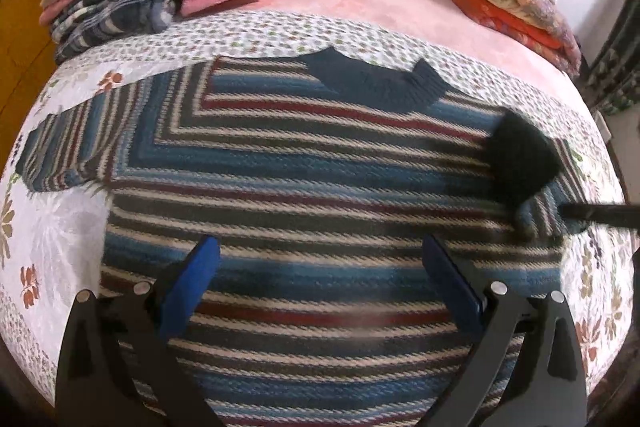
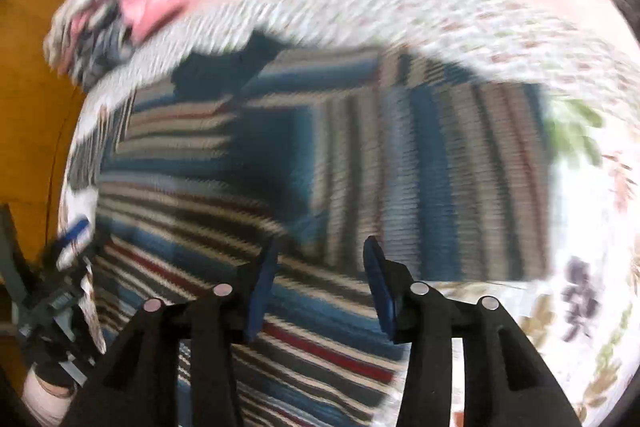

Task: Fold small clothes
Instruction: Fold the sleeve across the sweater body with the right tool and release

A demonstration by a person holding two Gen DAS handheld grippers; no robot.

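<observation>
Here, your left gripper (image 1: pixel 320 275) hangs spread and empty above the striped sweater (image 1: pixel 280 163), which lies flat on the flowered sheet (image 1: pixel 60 227); your right gripper (image 2: pixel 320 279), also spread, hovers over its right sleeve.

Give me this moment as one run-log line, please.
stage: folding start | striped sweater: flat on floral sheet | left gripper: open | right gripper: open
</observation>
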